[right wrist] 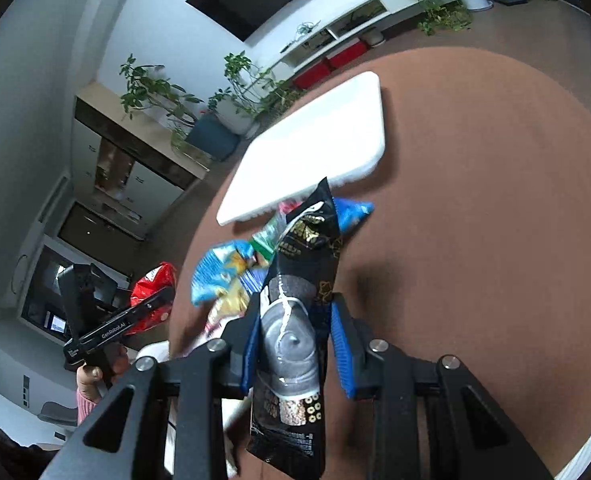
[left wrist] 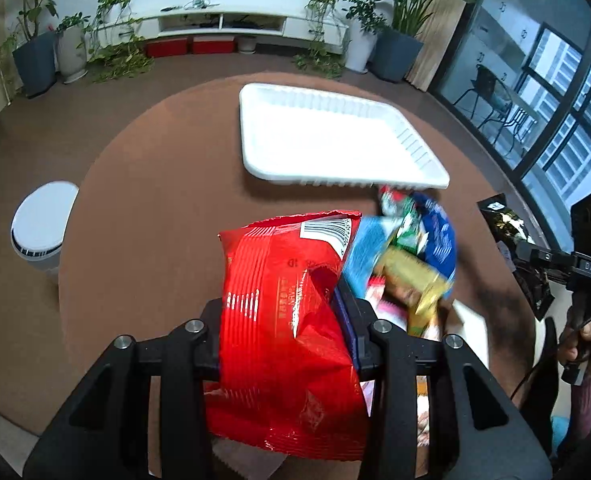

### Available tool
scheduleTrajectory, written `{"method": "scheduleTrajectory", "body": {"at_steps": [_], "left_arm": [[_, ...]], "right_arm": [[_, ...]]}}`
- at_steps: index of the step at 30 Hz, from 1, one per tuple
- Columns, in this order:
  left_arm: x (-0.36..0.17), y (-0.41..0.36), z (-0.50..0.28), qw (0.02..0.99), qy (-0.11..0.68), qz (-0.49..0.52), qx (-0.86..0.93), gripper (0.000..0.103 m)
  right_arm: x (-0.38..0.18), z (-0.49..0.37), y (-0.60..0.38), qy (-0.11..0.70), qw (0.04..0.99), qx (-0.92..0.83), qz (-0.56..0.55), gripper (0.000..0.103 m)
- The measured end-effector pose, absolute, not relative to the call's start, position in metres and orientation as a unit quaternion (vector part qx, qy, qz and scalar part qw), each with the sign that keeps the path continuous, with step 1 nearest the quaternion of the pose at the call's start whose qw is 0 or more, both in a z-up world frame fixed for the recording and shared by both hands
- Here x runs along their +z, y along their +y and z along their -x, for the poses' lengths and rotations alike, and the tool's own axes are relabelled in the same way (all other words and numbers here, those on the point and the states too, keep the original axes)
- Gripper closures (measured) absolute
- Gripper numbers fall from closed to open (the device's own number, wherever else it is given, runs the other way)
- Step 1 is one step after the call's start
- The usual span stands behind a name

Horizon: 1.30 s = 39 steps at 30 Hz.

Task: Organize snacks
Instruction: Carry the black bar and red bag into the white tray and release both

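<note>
My left gripper [left wrist: 283,320] is shut on a red snack bag [left wrist: 283,304] and holds it above the round brown table [left wrist: 155,220]. My right gripper [right wrist: 295,336] is shut on a black snack bag [right wrist: 299,320], also lifted; it shows at the right edge of the left wrist view [left wrist: 511,248]. A white tray [left wrist: 327,140] lies empty at the far side of the table; it also shows in the right wrist view [right wrist: 315,152]. A pile of blue, green and yellow snack packets [left wrist: 411,248] lies between the tray and the grippers, and appears in the right wrist view [right wrist: 231,276].
A white round stool [left wrist: 41,224] stands left of the table. Potted plants [left wrist: 399,40] and a white TV cabinet [left wrist: 231,24] line the far wall. Glass windows [left wrist: 555,120] are on the right. A white sheet [left wrist: 471,328] lies near the table's near edge.
</note>
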<state>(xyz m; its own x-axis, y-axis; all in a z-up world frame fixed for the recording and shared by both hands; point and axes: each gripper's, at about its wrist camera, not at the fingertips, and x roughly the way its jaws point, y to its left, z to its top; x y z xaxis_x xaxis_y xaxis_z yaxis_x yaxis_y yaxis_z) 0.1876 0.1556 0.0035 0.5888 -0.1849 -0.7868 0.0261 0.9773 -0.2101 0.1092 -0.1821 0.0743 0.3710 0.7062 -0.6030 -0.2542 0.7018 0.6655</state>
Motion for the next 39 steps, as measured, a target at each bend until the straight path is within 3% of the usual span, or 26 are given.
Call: {"method": "scheduleTrajectory", "body": {"at_steps": [13, 33, 36, 39], "left_arm": [[0.046, 0.142, -0.272, 0.894, 0.439, 0.059, -0.071, 0.065], [-0.007, 0.125, -0.407, 0.881, 0.469, 0.038, -0.034, 0.064], [-0.017, 0.118, -0.420, 0.883, 0.468, 0.021, -0.027, 0.058], [-0.019, 0.116, -0.429, 0.891, 0.453, 0.022, -0.026, 0.043]], "right_arm": [[0.103, -0.191, -0.162, 0.446, 0.801, 0.323, -0.236, 0.069], [0.070, -0.279, -0.137, 0.461, 0.811, 0.293, -0.212, 0.067], [0.069, -0.284, -0.130, 0.458, 0.828, 0.271, -0.177, 0.064], [0.070, -0.284, -0.128, 0.455, 0.835, 0.264, -0.161, 0.054]]}}
